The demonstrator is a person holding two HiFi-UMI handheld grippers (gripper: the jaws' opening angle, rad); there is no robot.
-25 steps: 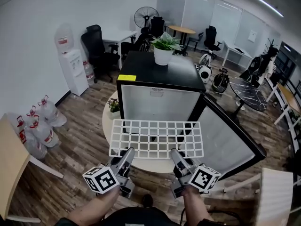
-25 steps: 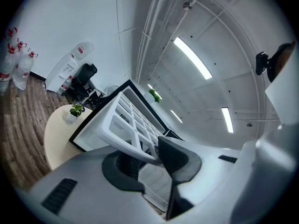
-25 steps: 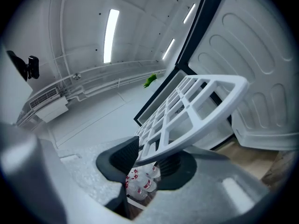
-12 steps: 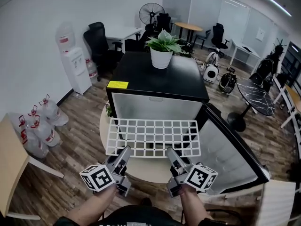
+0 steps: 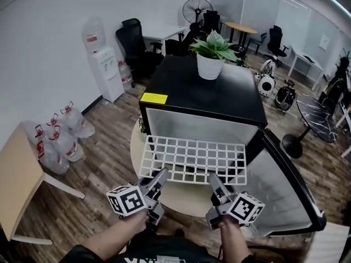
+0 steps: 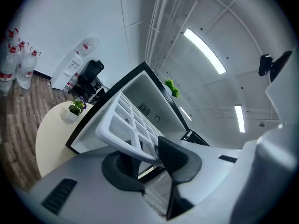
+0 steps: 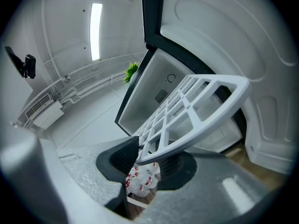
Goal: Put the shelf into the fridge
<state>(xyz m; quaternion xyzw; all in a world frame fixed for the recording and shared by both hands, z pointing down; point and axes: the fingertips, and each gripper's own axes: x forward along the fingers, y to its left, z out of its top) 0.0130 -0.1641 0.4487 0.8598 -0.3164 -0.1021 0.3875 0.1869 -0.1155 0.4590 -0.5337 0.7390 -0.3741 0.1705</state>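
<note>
The left tool (image 5: 159,179) and right tool (image 5: 214,182) each clamp the near edge of the white grid shelf (image 5: 193,159). It hangs roughly level at the mouth of the open fridge (image 5: 204,95).

My left gripper (image 5: 162,174) and my right gripper (image 5: 214,178) are grey with black pads (image 6: 175,157); each carries a cube (image 5: 129,200) patterned in black-and-white square markers. The shelf (image 5: 193,159) I grip is white, an open grid. The fridge (image 5: 186,86) is black outside, white inside, with a yellow label (image 5: 154,98).
</note>
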